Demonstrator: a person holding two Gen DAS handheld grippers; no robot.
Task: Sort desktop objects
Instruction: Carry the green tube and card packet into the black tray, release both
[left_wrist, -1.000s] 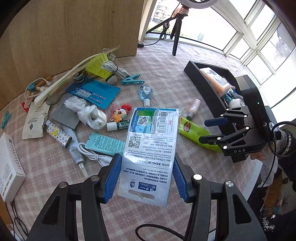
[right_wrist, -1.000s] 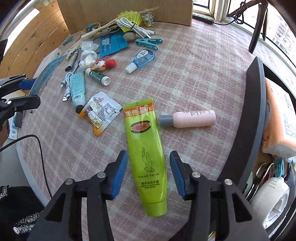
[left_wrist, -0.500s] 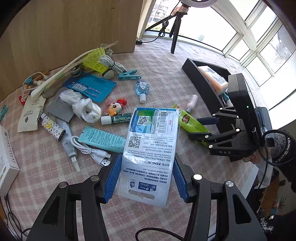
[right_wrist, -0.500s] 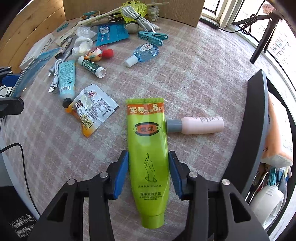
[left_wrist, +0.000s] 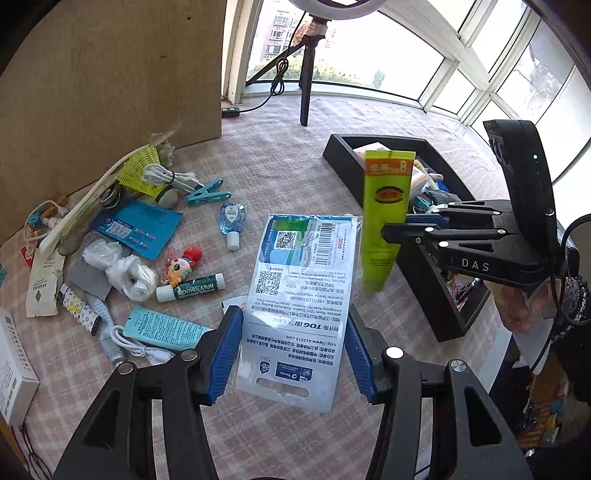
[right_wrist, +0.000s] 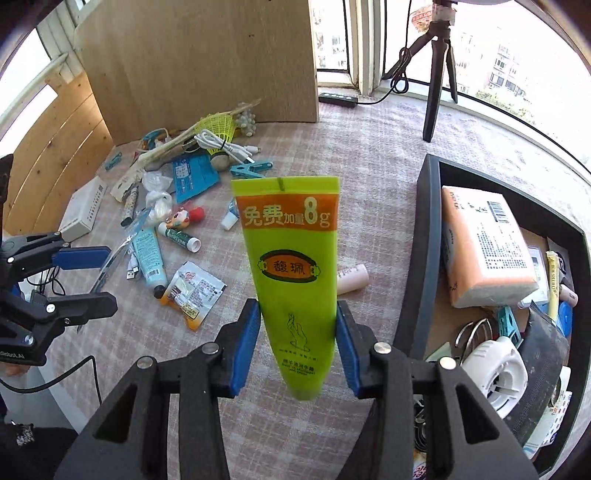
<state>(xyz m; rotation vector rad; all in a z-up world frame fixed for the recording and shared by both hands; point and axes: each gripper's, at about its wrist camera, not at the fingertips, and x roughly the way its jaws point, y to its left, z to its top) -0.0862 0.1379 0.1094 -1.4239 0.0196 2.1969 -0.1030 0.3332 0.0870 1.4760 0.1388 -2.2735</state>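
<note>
Two items are lifted: right gripper (right_wrist: 298, 345) pinches the green tube (right_wrist: 293, 266), left gripper (left_wrist: 291, 350) clamps the packet (left_wrist: 295, 295); clutter upper left remains unsorted, tray (right_wrist: 428, 236) partly filled.

The place is a home room set up for recording, beside a curved bay of windows (left_wrist: 461, 74) looking out on apartment blocks. A checked cloth covers the counter (left_wrist: 280, 155), strewn with household odds: lip balm (left_wrist: 190, 287), a clothes peg (left_wrist: 208, 192), charging cables (left_wrist: 173, 177). A ring light on a tripod (left_wrist: 306, 74) stands at the sill, and plywood panels (left_wrist: 110, 74) back the counter.
</note>
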